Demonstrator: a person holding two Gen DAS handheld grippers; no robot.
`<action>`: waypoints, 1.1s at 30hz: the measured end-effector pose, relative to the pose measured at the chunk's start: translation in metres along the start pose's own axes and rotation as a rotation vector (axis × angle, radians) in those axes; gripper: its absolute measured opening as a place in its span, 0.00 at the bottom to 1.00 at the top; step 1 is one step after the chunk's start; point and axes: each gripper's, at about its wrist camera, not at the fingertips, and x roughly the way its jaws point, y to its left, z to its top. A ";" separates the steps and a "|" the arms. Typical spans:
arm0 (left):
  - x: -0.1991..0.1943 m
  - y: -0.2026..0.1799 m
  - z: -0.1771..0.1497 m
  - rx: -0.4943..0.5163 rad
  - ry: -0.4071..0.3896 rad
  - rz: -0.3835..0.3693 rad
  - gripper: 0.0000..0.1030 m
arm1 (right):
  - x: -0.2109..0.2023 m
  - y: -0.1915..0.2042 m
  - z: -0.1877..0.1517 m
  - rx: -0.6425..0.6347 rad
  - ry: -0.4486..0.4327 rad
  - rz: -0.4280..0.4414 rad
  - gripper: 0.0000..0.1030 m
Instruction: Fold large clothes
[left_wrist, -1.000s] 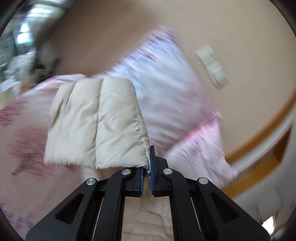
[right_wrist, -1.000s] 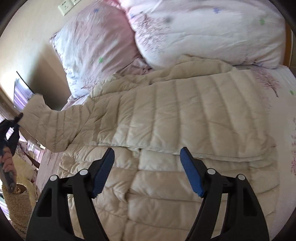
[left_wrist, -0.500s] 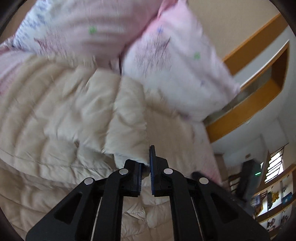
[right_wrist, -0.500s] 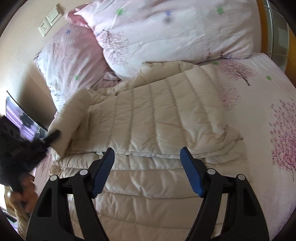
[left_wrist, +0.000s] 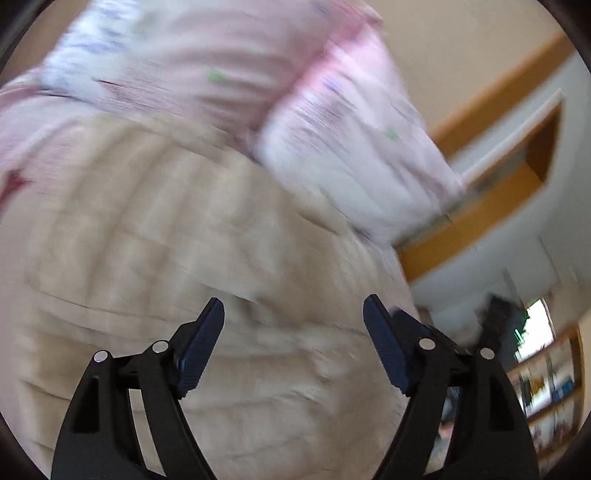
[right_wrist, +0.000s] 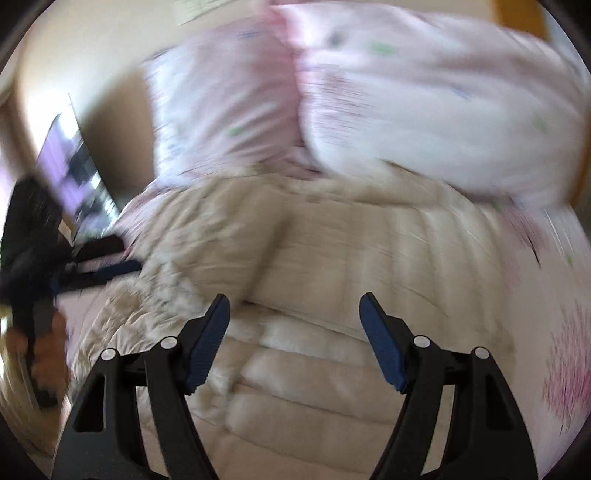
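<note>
A cream quilted down jacket (left_wrist: 166, 258) lies spread on the bed, partly folded; it also shows in the right wrist view (right_wrist: 332, 277), with one sleeve laid across its body. My left gripper (left_wrist: 293, 321) is open and empty just above the jacket. My right gripper (right_wrist: 293, 317) is open and empty over the jacket's lower part. In the right wrist view the left gripper (right_wrist: 103, 258) shows at the jacket's left edge. Both views are blurred by motion.
Two pink floral pillows (right_wrist: 424, 110) (left_wrist: 351, 155) lean against the wall behind the jacket. The floral bedsheet (right_wrist: 561, 369) shows on the right. A wooden headboard ledge (left_wrist: 480, 210) and shelves lie to the right. A screen (right_wrist: 70, 166) stands at the left.
My left gripper carried the sleeve over the jacket's body, then opened and let it go. The sleeve now lies on the jacket. My right gripper stayed open and shifted slightly.
</note>
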 end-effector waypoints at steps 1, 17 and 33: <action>-0.004 0.013 0.004 -0.031 -0.013 0.023 0.76 | 0.007 0.020 0.003 -0.066 0.002 0.006 0.71; 0.003 0.080 0.010 -0.137 -0.011 0.158 0.76 | 0.062 0.058 0.028 -0.064 -0.049 -0.172 0.07; -0.028 0.056 -0.011 0.076 -0.053 0.228 0.76 | 0.047 -0.101 -0.019 0.629 0.041 0.137 0.21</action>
